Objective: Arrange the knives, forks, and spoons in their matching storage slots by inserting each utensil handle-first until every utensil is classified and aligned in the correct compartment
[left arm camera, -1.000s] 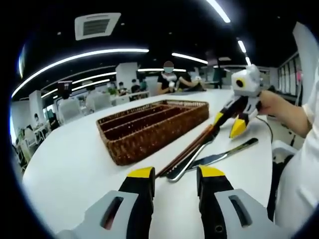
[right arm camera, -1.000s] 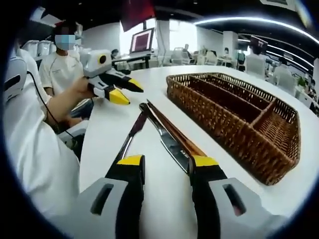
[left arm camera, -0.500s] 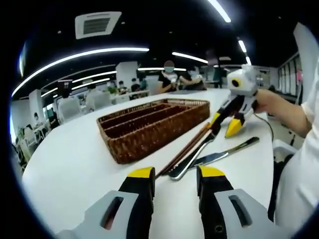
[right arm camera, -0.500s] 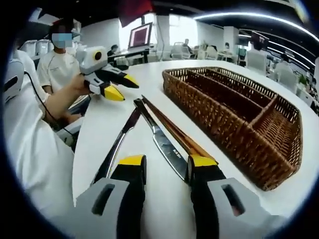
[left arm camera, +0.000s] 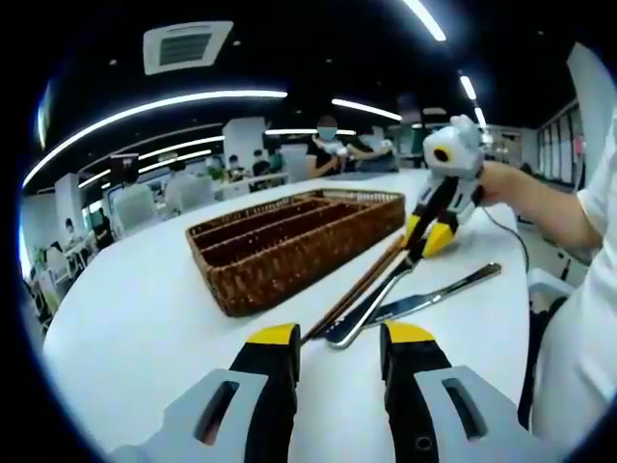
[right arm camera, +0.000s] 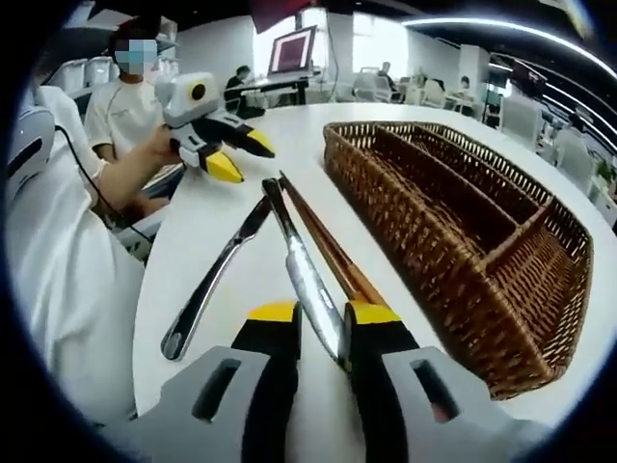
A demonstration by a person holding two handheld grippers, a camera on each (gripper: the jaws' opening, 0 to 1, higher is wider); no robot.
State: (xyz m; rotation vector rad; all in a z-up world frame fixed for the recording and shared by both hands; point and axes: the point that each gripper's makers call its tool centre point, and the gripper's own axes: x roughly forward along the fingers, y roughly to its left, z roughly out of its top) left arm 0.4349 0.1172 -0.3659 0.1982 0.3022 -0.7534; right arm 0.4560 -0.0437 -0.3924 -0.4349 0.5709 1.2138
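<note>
A steel knife (right arm camera: 299, 260) lies on the white table (right arm camera: 222, 222) with its blade end between my right gripper's (right arm camera: 323, 313) jaws. The jaws stand narrowed around the blade, with a gap still showing on its left. Brown chopsticks (right arm camera: 328, 253) lie along the knife's right side, and a second steel utensil (right arm camera: 207, 289) lies to its left. The wicker organiser basket (right arm camera: 415, 253) sits right of them, its slots empty. In the left gripper view my left gripper (left arm camera: 342, 335) is open above the table, just short of the knife (left arm camera: 366, 307). The right gripper (left arm camera: 427, 234) hangs over the utensils' far end.
A person's arm and white sleeve (right arm camera: 67, 270) fill the table's near side in the right gripper view. The left gripper (right arm camera: 243, 159) is held beyond the utensils there. Other people sit at desks (left arm camera: 328, 154) in the background. The table edge (left arm camera: 525, 289) runs close behind the utensils.
My right gripper has come down and forward onto the knife's blade end, and its jaws have narrowed around it. The left gripper has stayed still. The utensils have not moved.
</note>
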